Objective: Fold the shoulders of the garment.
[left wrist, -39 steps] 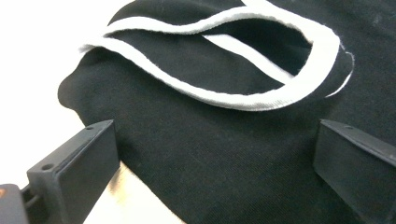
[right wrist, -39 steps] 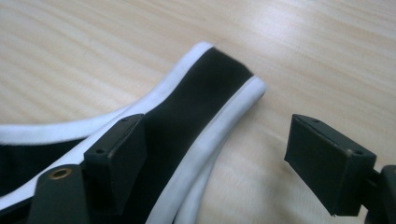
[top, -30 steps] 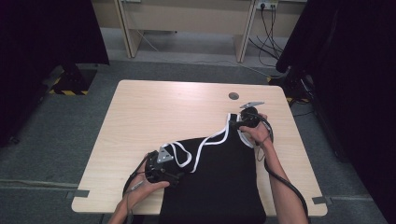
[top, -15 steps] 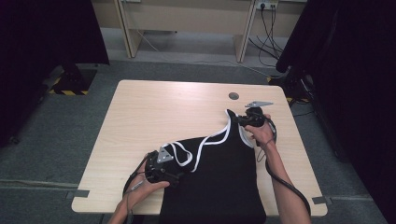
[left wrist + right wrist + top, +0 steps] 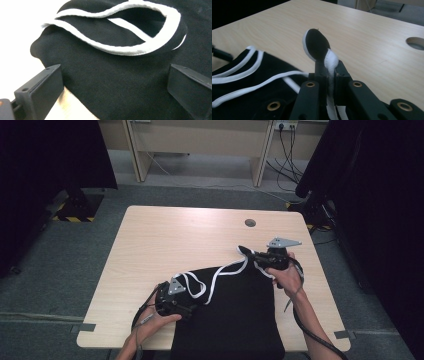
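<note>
A black garment (image 5: 235, 320) with white trim (image 5: 125, 50) lies on the near half of the wooden table (image 5: 175, 240) and hangs over its front edge. My right gripper (image 5: 329, 67) is shut on the end of a shoulder strap (image 5: 317, 45), which sticks up above the jaws, raised off the tabletop. In the high view this right gripper (image 5: 252, 255) is at the garment's far right corner. My left gripper (image 5: 113, 75) is open, its jaws wide apart just over the black cloth near the neckline. In the high view the left gripper (image 5: 195, 306) rests at the garment's left edge.
A round cable hole (image 5: 250, 223) sits in the table's far right part. Bare wood spreads over the far and left areas. Dark curtains flank both sides, and desk legs with cables stand beyond the far edge.
My right gripper has lifted the strap end off the table and shifted a little to the right, drawing the white trim out behind it. The left gripper has stayed put.
</note>
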`<state>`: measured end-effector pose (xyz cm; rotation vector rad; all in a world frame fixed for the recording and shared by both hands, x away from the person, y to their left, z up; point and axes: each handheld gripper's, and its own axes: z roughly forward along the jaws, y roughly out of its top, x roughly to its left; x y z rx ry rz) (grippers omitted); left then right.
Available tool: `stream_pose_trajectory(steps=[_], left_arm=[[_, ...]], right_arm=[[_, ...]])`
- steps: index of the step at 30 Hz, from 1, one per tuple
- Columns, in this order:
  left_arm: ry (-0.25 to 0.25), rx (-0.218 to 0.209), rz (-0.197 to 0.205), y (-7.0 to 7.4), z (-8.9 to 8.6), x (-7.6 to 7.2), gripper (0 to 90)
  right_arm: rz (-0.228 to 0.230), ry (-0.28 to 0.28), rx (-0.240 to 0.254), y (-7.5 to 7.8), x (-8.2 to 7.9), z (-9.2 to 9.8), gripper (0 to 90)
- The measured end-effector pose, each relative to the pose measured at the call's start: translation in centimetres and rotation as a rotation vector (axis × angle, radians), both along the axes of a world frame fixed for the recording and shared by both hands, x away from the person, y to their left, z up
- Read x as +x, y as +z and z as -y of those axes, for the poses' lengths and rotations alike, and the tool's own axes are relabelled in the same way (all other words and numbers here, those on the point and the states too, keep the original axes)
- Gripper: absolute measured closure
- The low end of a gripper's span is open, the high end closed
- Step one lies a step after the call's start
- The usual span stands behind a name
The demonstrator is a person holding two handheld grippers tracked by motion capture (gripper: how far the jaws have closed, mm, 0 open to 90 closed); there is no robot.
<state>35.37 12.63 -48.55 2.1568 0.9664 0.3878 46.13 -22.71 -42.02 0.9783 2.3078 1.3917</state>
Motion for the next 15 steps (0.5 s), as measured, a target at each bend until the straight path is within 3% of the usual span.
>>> stream_pose_trajectory(steps=[3, 10, 15], left_arm=[[0.000, 0.000, 0.000, 0.0, 0.0, 0.0, 0.3], [0.000, 0.000, 0.000, 0.0, 0.0, 0.0, 0.3], [0.000, 0.001, 0.000, 0.0, 0.0, 0.0, 0.2]], right_arm=[[0.007, 0.039, -0.014, -0.6, -2.0, -0.2, 84.0], [-0.024, 0.091, -0.020, -2.5, -4.7, 0.1, 80.4], [-0.048, 0.108, -0.047, -4.1, -6.0, 0.6, 69.1]])
